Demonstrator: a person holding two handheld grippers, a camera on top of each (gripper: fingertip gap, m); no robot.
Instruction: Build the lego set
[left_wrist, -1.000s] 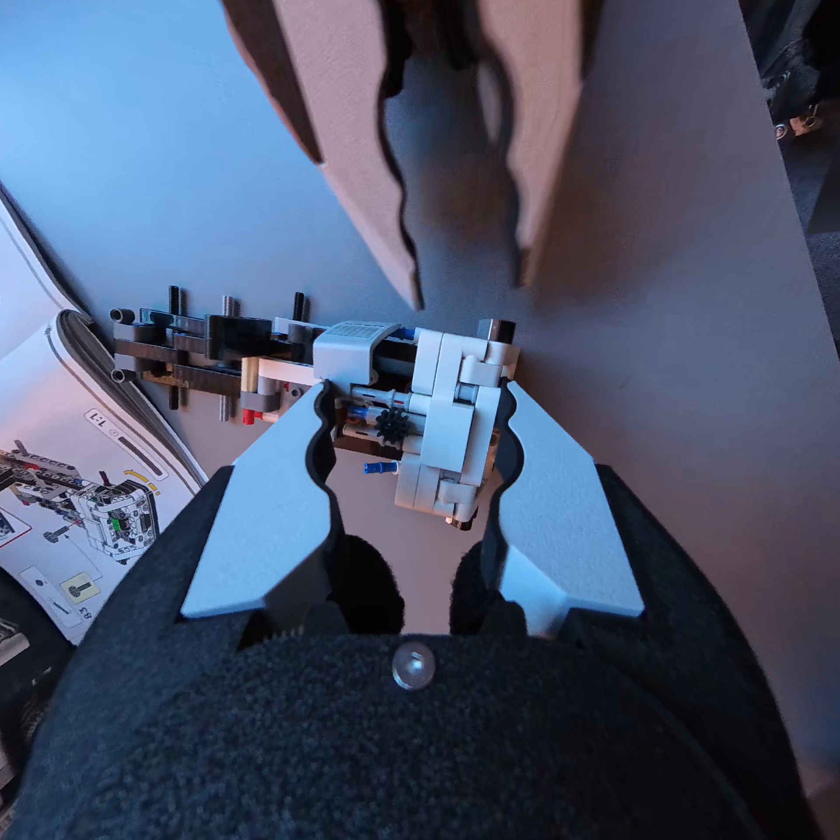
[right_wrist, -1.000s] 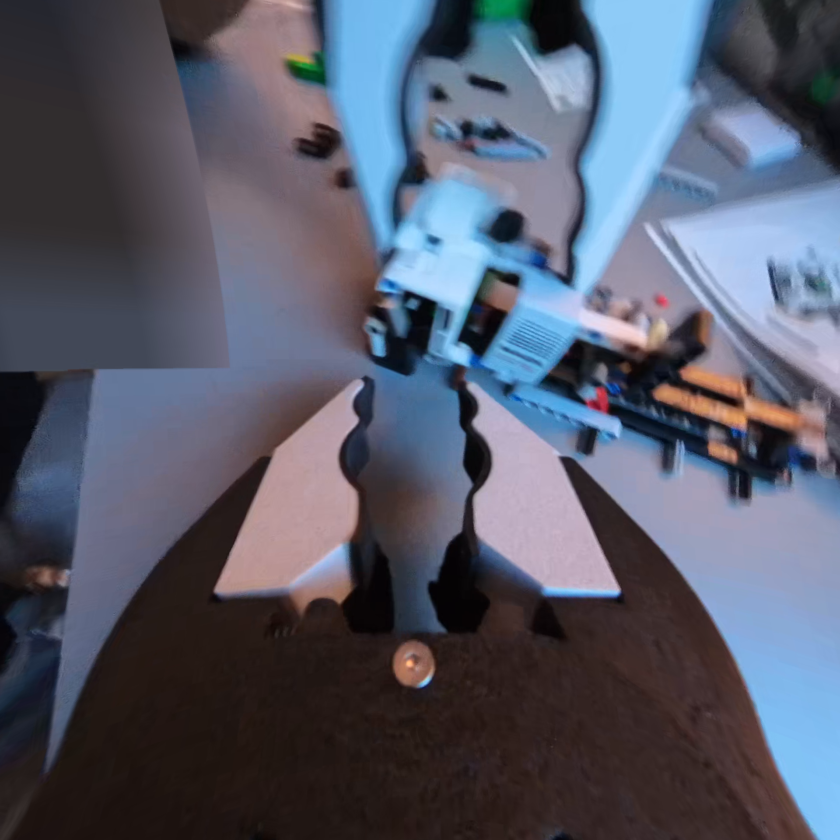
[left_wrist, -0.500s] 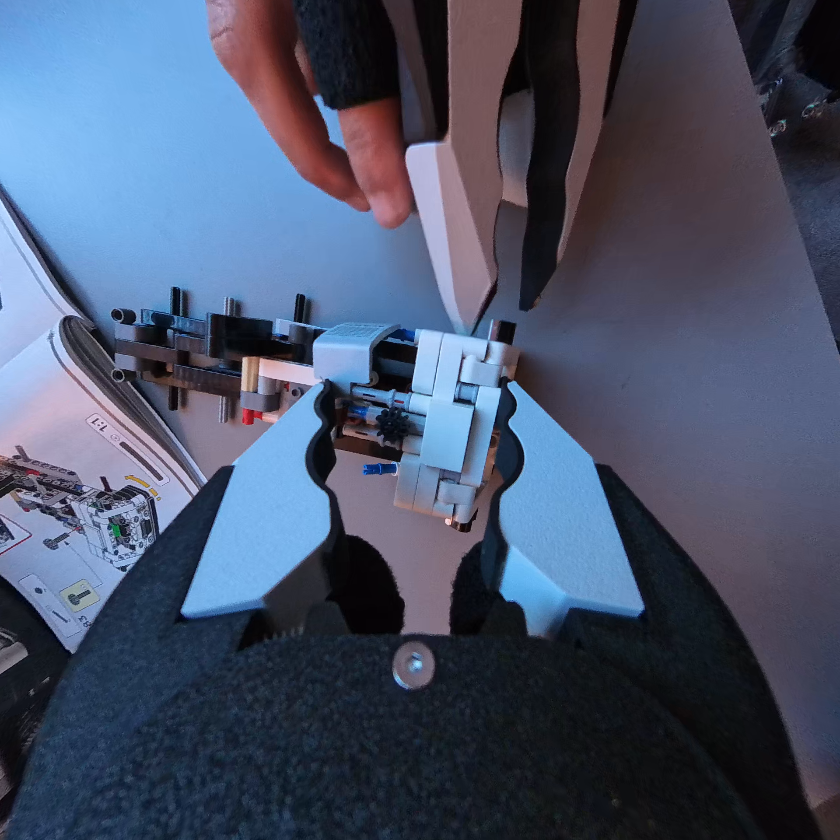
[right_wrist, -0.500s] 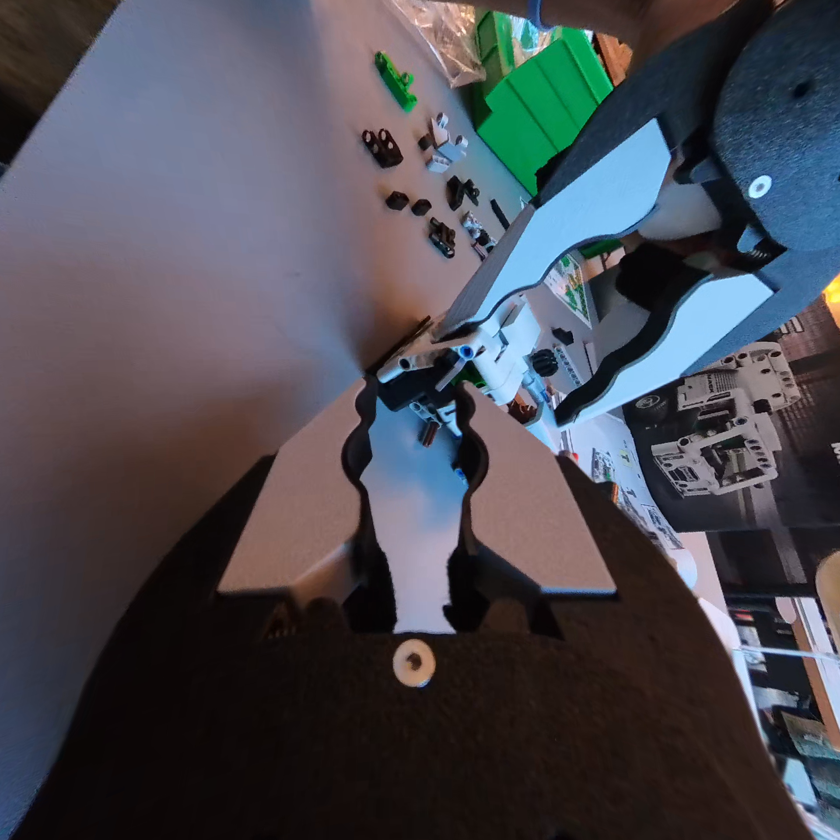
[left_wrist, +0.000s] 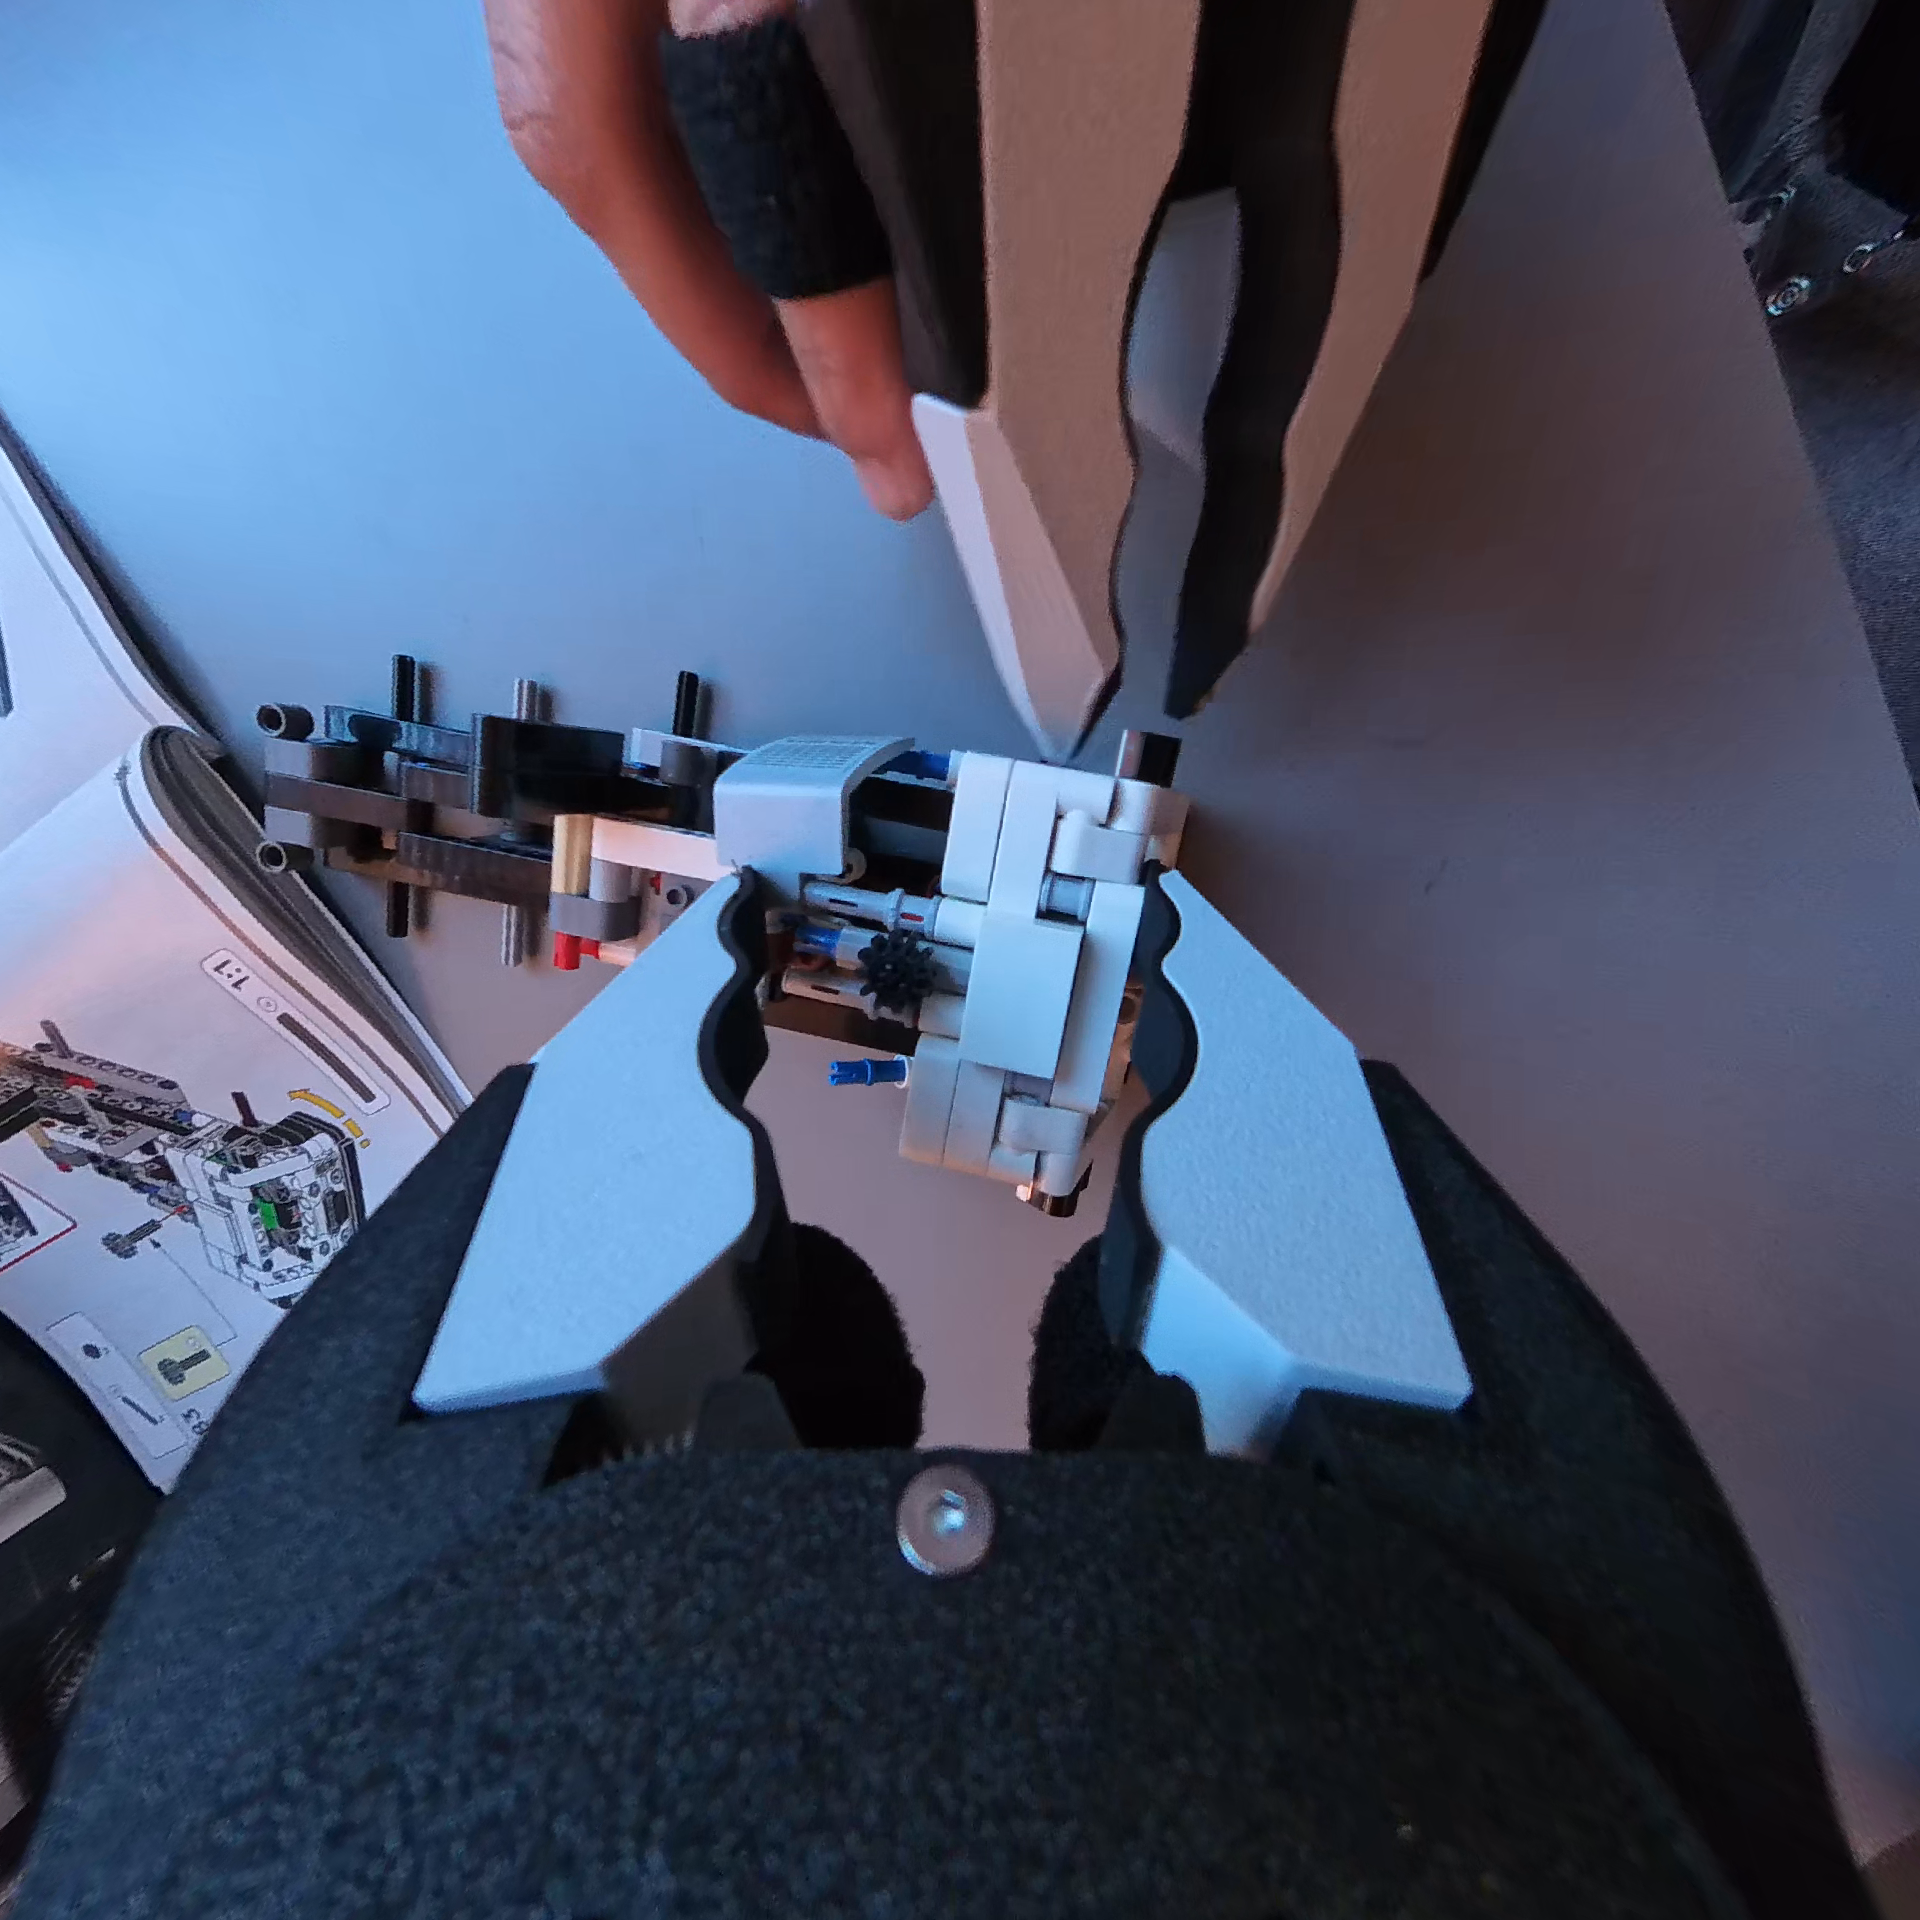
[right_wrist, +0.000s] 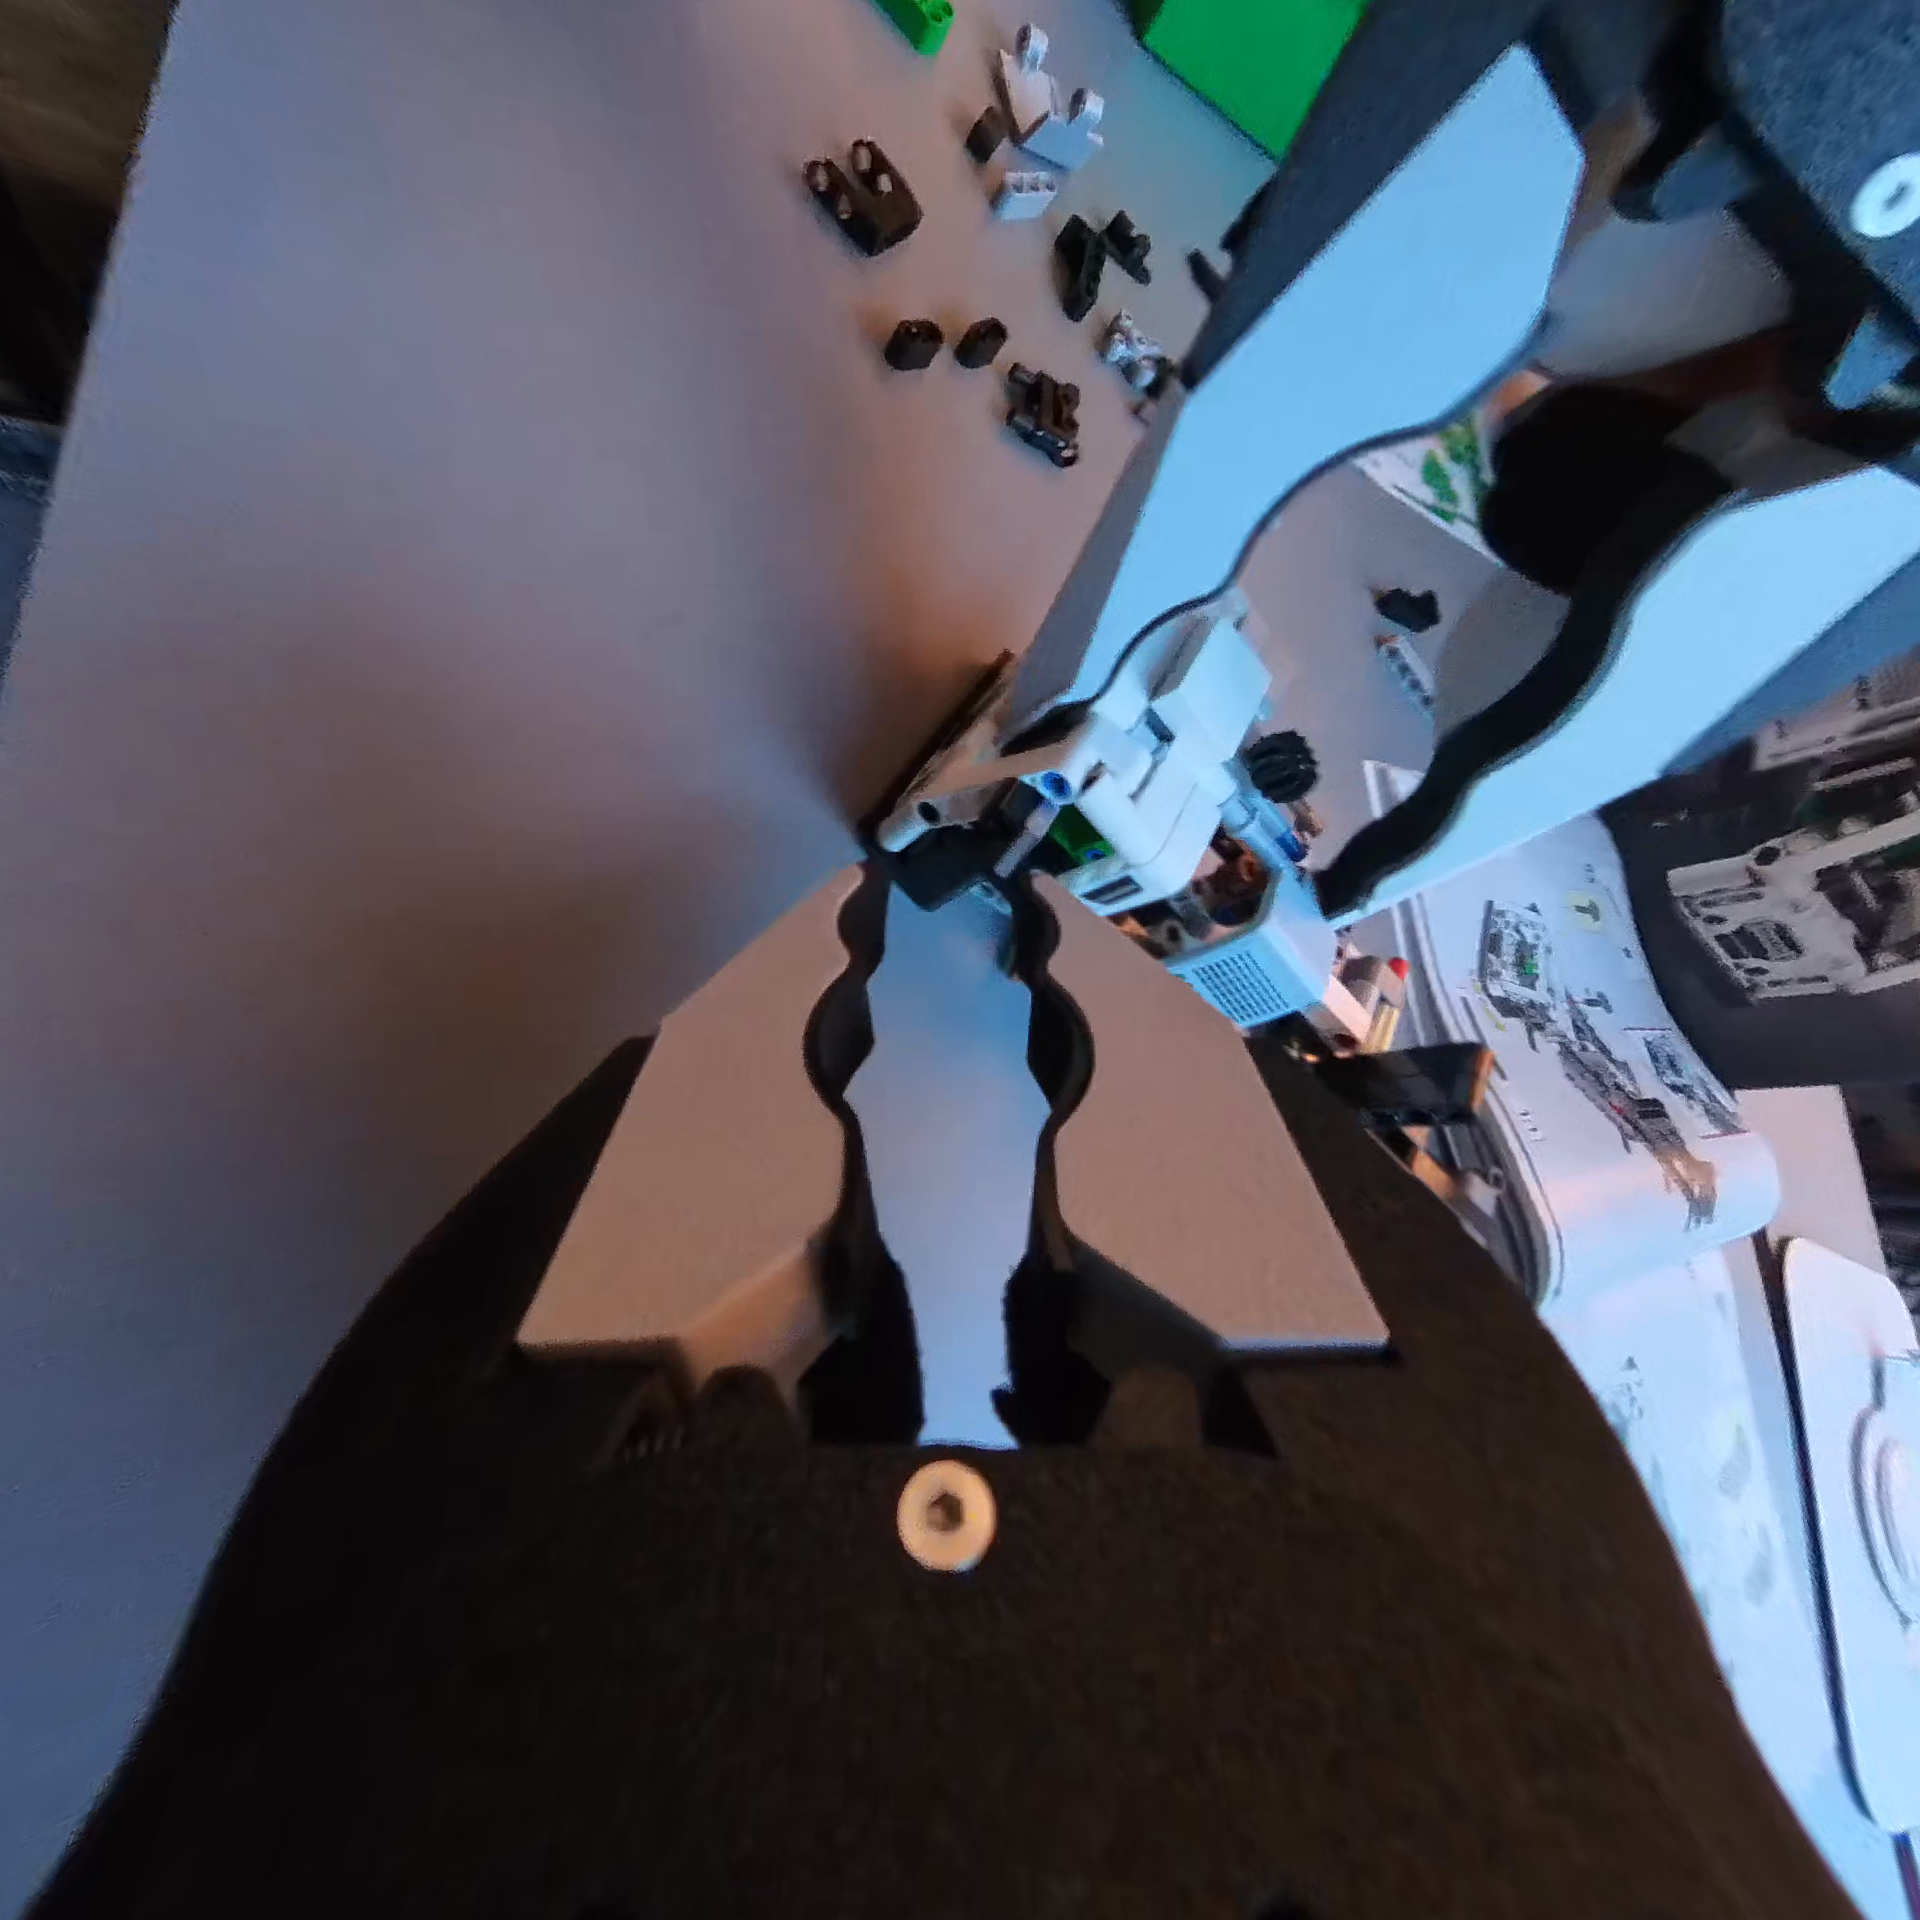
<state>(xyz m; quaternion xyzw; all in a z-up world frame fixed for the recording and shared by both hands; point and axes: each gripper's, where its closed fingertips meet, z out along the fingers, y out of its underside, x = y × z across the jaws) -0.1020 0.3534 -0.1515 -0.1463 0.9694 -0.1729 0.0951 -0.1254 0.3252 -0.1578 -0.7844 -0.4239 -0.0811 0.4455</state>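
The instruction booklet (left_wrist: 156, 1091) lies open at the left edge of the grey table (left_wrist: 1558, 935), one page curling upward; it carries printed assembly diagrams and small step markings, not transcribed here. Right of the booklet, the lego model (left_wrist: 831, 904) rests on the table: a dark grey and black beam frame with protruding axles on its left, a light grey grilled panel at its centre, and a white block with a small black gear (left_wrist: 896, 971) on its right. The left gripper (left_wrist: 951, 914) has its jaws spread wide around the white block, the right finger touching or just beside the block's side, the left finger clear of it. The right gripper (left_wrist: 1138, 707), held by a hand (left_wrist: 727, 260), points down at the block's far top corner, jaws narrow with a slim gap; whether they pinch anything cannot be told. In the right wrist view, loose black and grey pieces (right_wrist: 977, 249) lie scattered beyond the model, near a green box (right_wrist: 1226, 62).
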